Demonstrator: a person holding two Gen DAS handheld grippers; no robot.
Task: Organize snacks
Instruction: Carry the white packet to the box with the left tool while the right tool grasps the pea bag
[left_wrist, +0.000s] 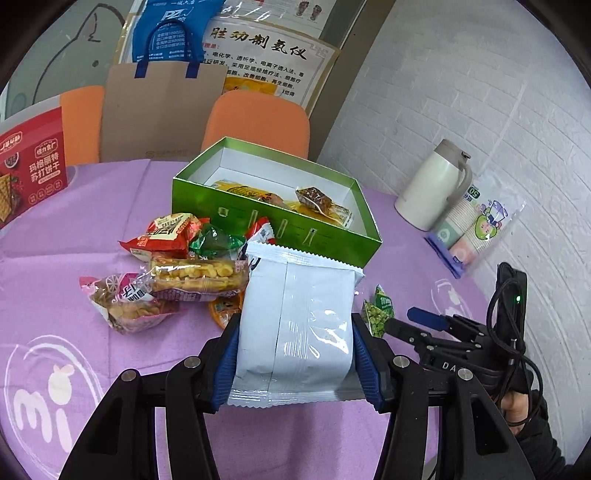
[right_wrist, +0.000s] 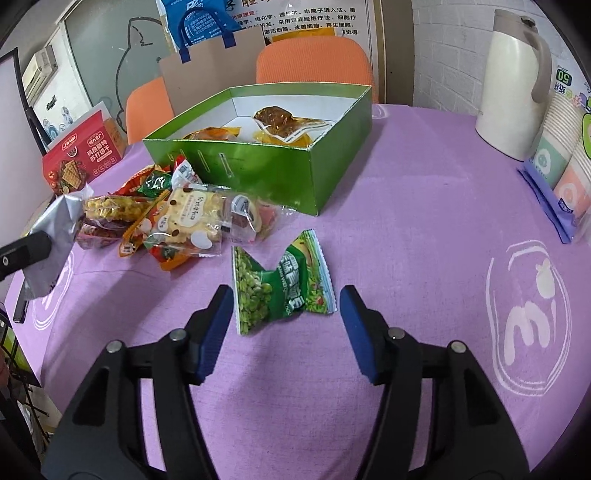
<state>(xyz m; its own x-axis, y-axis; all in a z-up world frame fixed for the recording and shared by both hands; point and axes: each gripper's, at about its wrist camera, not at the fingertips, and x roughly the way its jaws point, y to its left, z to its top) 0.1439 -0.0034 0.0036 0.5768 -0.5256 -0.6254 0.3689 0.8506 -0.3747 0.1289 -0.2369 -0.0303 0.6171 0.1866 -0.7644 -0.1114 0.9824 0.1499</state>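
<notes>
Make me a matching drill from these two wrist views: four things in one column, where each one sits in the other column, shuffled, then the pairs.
Things
1. white snack packet
2. green pea packet
3. brown sauce pouch
4. cream thermos jug

Places
A. inside the green box
B. on the tablecloth beside the sleeve of paper cups
C. clamped in the left gripper
D. flat on the tablecloth in front of the open right gripper

Pairs: 1-C, 2-D, 3-A, 4-B

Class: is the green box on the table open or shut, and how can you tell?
Open. The green box has no lid on it; its white inside and several snack packets show from above.
</notes>
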